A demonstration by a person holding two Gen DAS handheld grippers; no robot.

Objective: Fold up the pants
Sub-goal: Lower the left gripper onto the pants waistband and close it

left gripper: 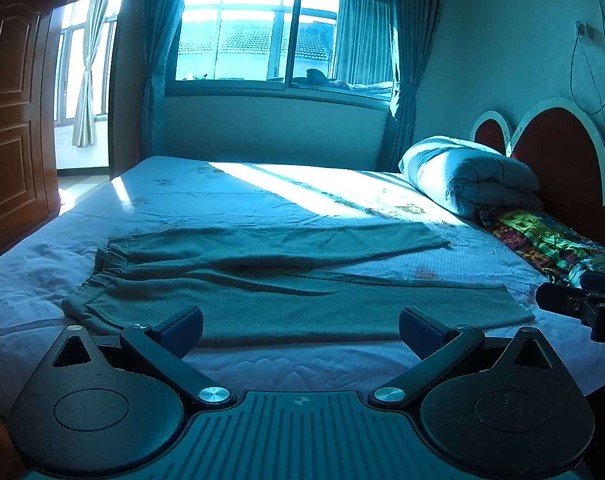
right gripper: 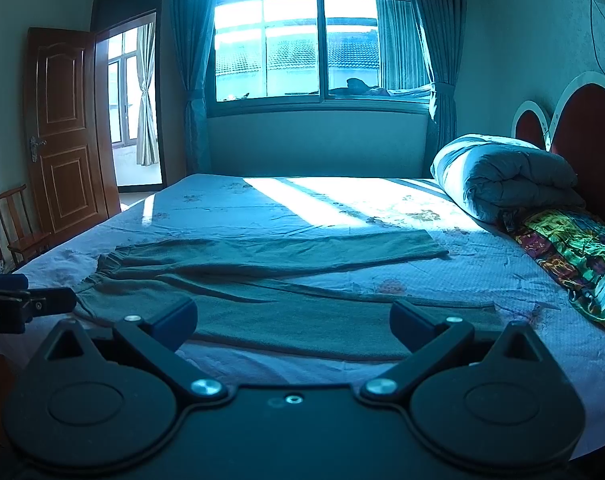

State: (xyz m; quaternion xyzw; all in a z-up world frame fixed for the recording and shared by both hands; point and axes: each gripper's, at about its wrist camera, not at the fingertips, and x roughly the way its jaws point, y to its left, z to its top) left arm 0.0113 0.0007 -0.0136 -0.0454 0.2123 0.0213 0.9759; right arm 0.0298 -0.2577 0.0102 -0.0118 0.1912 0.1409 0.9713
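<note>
Grey-green pants [left gripper: 286,280] lie flat on the bed, waistband to the left, both legs stretched to the right and slightly spread; they also show in the right wrist view [right gripper: 278,280]. My left gripper [left gripper: 300,330] is open and empty, just above the near edge of the near leg. My right gripper [right gripper: 293,326] is open and empty, also over the near leg's edge. The right gripper shows at the right edge of the left wrist view [left gripper: 582,300]; the left gripper shows at the left edge of the right wrist view [right gripper: 22,300].
The bed [left gripper: 302,200] has a pale sheet with a sunlit strip. A rolled grey quilt [left gripper: 466,176] and a colourful pillow [left gripper: 550,240] lie by the red headboard [left gripper: 558,160] at right. A window [left gripper: 282,28] is behind; a wooden door [left gripper: 10,112] and a chair [right gripper: 18,220] are at left.
</note>
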